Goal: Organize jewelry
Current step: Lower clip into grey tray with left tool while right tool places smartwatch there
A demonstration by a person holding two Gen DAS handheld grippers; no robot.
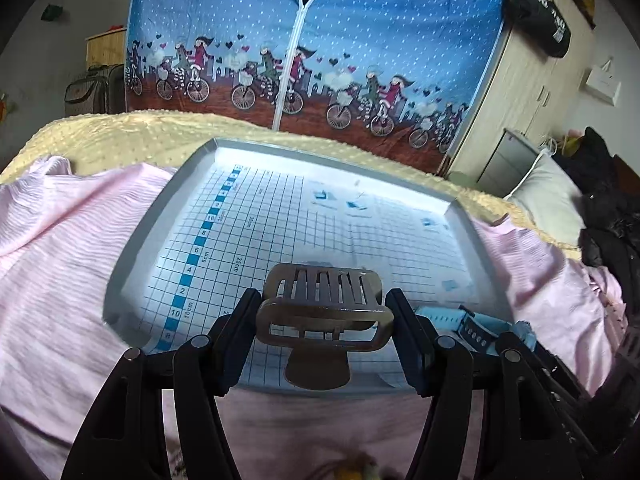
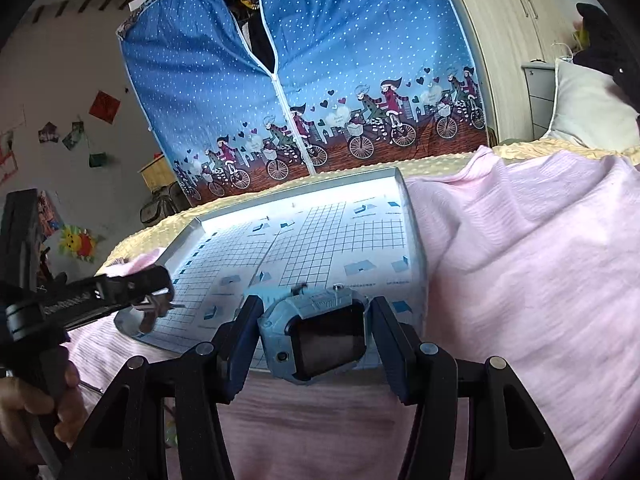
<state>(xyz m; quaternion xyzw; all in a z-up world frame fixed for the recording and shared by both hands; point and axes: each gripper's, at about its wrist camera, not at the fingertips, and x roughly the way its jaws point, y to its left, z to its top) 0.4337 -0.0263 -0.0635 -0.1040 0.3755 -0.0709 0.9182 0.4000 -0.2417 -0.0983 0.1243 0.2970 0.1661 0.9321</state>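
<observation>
Bedroom scene: pink bedsheet over a bed, grey tray with grid paper ahead of both tongs, blue zip wardrobe behind. Left tongs clamped on a brown hair claw clip, held over the tray's near edge. Right tongs clamped on a light-blue kids' smartwatch, also at the near edge. Likely step: carrying both items to the tray; next move calls for lowering and releasing them apart. Grid reads "10cm", "25cm" plus numbers.
</observation>
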